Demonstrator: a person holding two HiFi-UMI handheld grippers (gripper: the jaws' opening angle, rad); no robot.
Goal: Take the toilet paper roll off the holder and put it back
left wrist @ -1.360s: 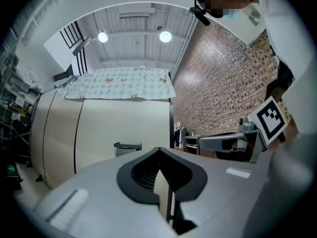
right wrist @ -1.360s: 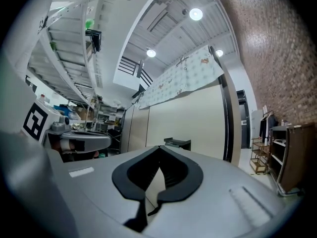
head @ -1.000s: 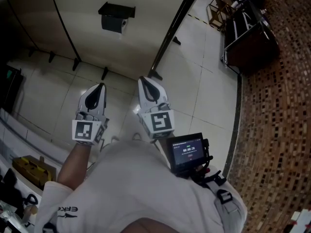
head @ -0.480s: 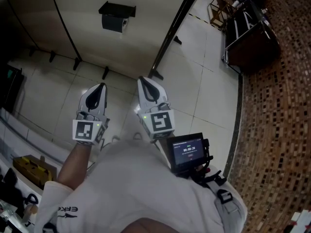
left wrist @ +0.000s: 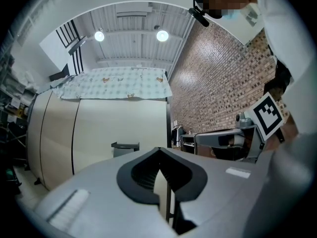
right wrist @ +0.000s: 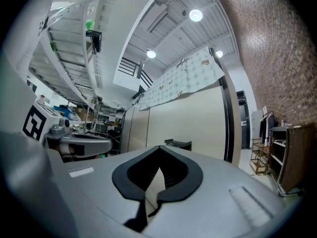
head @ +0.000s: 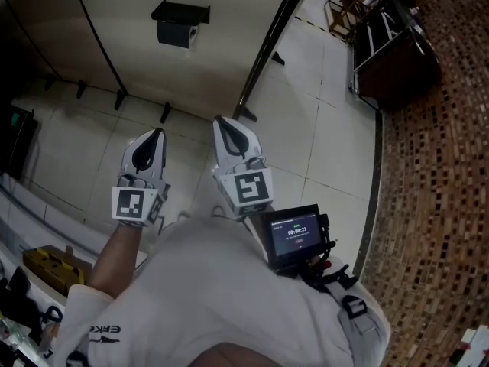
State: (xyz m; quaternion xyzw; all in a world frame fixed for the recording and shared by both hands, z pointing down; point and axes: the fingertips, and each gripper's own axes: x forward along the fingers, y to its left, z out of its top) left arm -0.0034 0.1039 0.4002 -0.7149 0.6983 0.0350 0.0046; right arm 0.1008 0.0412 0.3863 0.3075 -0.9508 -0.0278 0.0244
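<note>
standing well back from the black holder (head: 180, 17) on the cream partition (head: 206, 67), we hold the left gripper (head: 156, 136) and the right gripper (head: 222, 123) level and side by side, each with its jaws pressed together on nothing. a pale patch under the holder's lid looks like the toilet paper roll (head: 191, 35), seated in place, though it is too small to be sure. that fits a roll not taken off as well as one already returned. the risks we see: closed jaws brought in would only nudge the roll or knock the lid; a hard squeeze would crush the soft paper; a loose tail could unwind; and with the holder so far off, aim could drift.
</note>
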